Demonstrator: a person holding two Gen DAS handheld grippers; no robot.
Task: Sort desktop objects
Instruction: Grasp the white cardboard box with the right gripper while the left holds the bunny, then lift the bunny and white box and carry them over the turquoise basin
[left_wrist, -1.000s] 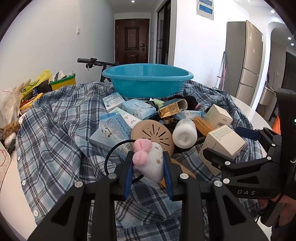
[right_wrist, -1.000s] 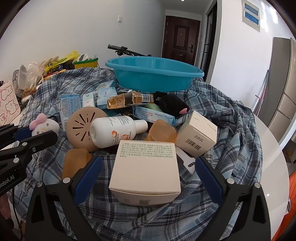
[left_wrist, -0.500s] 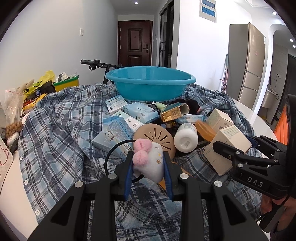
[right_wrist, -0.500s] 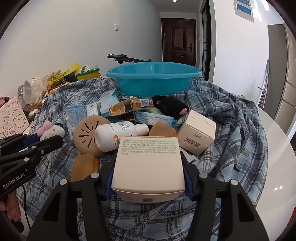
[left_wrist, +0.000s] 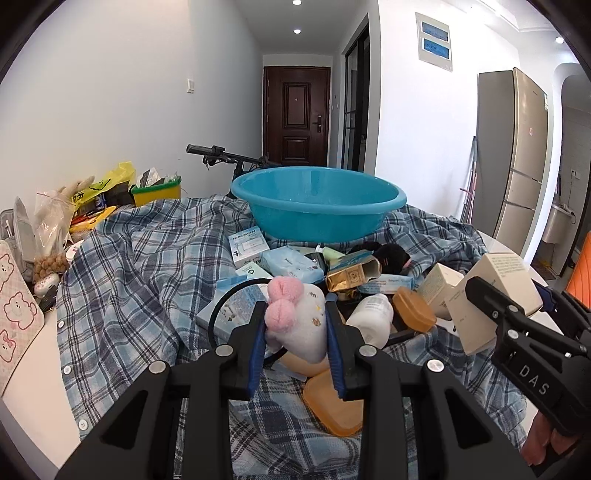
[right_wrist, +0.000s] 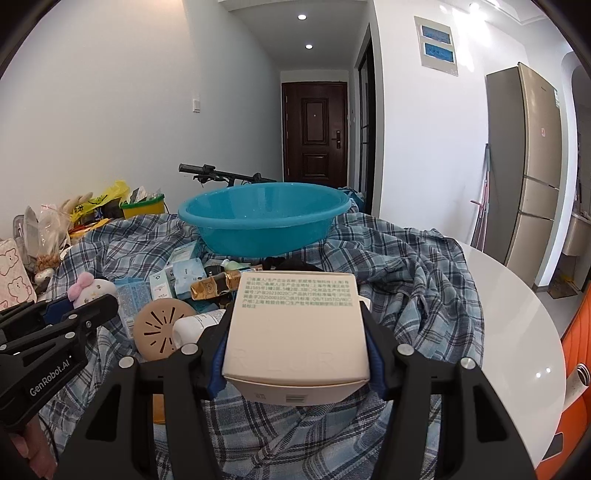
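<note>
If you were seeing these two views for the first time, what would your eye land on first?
Probably the big turquoise basin at the far side of the plaid cloth, empty as far as its inside shows, behind the jumble of boxes and bottles. Next come the two held things up close: the white plush toy with pink ears in the left gripper, and the cream box in the right gripper.

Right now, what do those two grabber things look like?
Both are black plastic, with long angular fingers dotted with round silver bolts and blue pads inside the tips. The left gripper has "GenRobot.AI" printed in white on its side, seen from the other camera. The right gripper has "DAS" in white letters on its side. A bare hand shows under it; no sleeve is in view.
</note>
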